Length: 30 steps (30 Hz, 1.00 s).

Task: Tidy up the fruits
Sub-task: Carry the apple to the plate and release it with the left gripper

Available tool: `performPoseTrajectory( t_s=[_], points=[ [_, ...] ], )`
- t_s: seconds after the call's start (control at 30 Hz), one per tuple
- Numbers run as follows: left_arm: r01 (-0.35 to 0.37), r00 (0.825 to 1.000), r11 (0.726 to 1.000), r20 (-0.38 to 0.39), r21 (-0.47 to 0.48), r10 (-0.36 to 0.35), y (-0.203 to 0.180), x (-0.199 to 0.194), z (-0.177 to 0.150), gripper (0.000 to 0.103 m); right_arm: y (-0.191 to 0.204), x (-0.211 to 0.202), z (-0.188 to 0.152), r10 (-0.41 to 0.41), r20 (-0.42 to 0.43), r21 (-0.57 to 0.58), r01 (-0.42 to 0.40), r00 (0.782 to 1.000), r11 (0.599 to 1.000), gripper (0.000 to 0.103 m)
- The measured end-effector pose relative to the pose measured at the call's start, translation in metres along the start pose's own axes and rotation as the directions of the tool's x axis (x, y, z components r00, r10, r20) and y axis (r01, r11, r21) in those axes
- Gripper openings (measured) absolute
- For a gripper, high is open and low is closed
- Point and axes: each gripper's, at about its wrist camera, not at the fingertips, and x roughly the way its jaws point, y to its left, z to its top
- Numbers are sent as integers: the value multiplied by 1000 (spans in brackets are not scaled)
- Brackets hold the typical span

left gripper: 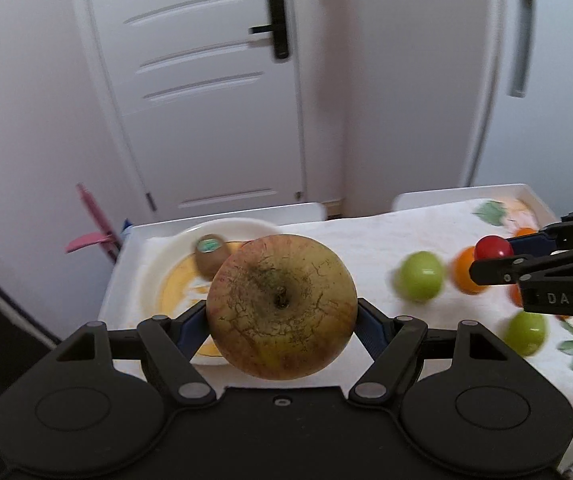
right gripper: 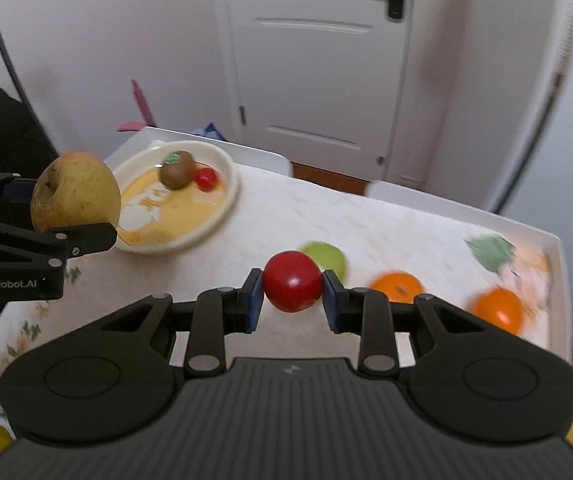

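My left gripper (left gripper: 282, 312) is shut on a large yellow-red apple (left gripper: 282, 306) and holds it above the near rim of a white plate (left gripper: 154, 264). The apple (right gripper: 75, 194) and left gripper (right gripper: 66, 216) also show in the right wrist view. The plate (right gripper: 222, 208) holds a kiwi (right gripper: 177, 169) with a green sticker and a small red fruit (right gripper: 205, 179). My right gripper (right gripper: 292, 294) is shut on a small red fruit (right gripper: 292, 281) above the table. It shows in the left wrist view (left gripper: 493, 248) at the right.
Loose on the flowered tablecloth (right gripper: 286, 220) lie green fruits (left gripper: 420, 276) (left gripper: 525, 333) and oranges (right gripper: 397, 286) (right gripper: 498, 309). The white table has a raised rim (right gripper: 562, 280). A white door (left gripper: 206, 80) and walls stand behind. A pink tool (left gripper: 94, 224) leans at the left.
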Motion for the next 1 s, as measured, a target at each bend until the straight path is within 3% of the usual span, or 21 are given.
performPoseTrajectory(
  t_s=[0.23, 0.53, 1.0],
  points=[
    [-47, 998, 999, -34, -23, 46, 53, 31, 8, 79, 37, 45, 33, 40, -20, -35, -40, 999, 999, 46],
    [-42, 997, 999, -62, -28, 40, 103, 85, 19, 79, 76, 103, 64, 52, -53, -35, -54, 997, 998, 46],
    [-4, 994, 998, -109, 69, 11, 103, 146, 16, 79, 80, 147, 68, 33, -89, 1, -33, 996, 999, 46]
  ],
)
